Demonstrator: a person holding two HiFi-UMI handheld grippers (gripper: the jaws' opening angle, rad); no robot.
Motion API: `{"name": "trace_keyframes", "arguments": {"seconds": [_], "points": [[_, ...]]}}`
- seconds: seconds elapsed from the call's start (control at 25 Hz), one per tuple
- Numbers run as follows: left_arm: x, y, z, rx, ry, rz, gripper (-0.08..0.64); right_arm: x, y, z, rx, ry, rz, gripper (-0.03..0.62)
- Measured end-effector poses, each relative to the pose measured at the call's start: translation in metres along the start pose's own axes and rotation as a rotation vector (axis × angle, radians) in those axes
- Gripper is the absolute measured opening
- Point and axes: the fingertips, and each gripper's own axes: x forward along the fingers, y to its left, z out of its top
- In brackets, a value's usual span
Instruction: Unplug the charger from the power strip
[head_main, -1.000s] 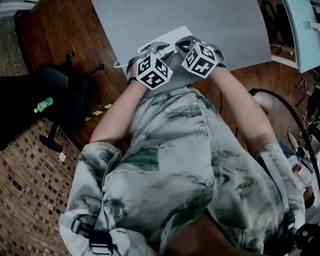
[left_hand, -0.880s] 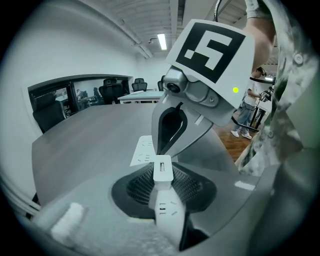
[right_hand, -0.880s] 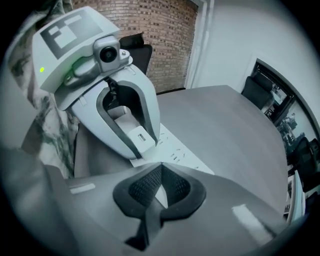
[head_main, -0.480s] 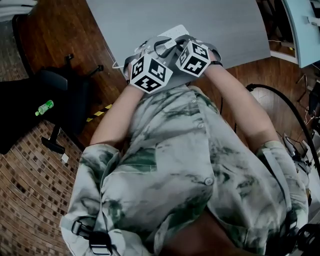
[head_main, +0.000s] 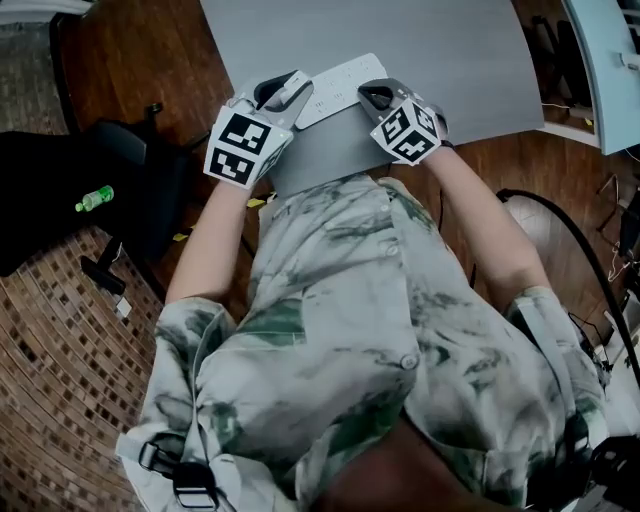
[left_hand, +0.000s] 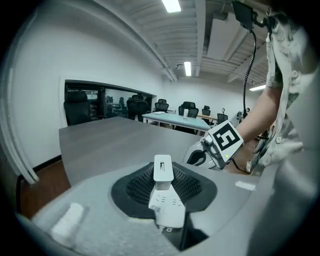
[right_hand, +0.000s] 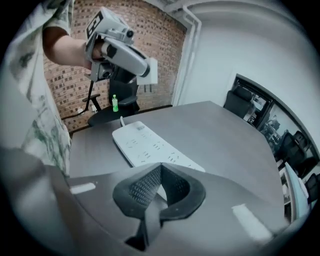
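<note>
A white power strip lies near the front edge of the grey table. In the right gripper view its sockets show no plug. My left gripper is raised off to the strip's left and shut on the white charger. The right gripper view shows that charger in the air with its prongs bare. My right gripper is shut with nothing between its pads, its tips over the strip's near end. Whether they touch it I cannot tell.
A black office chair and a green bottle are on the wooden floor left of the table. The strip's white cable runs off the table's left edge. More chairs and a table stand far back in the room.
My left gripper has lifted up and to the left, away from the strip, with the charger in it. The right gripper has stayed over the strip.
</note>
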Motion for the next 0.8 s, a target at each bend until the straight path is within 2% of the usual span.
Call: {"name": "trace_keyframes", "arguments": {"seconds": [0.08, 0.16, 0.4, 0.68, 0.8], "points": [[-0.018, -0.001, 0.000, -0.045, -0.025, 0.022, 0.103, -0.019, 0.002, 0.005, 0.032, -0.062, -0.018, 0.002], [-0.037, -0.009, 0.004, -0.059, -0.053, 0.049, 0.103, -0.045, 0.011, 0.008, 0.051, -0.122, -0.026, 0.002], [-0.091, -0.055, 0.009, -0.033, -0.086, 0.140, 0.103, -0.134, 0.051, -0.006, 0.072, -0.241, -0.029, 0.002], [-0.155, -0.153, 0.014, -0.046, -0.130, 0.267, 0.104, -0.237, 0.100, -0.040, 0.048, -0.386, -0.034, 0.003], [-0.180, -0.200, 0.002, -0.084, -0.137, 0.302, 0.104, -0.268, 0.130, -0.062, 0.053, -0.403, -0.027, 0.003]]}}
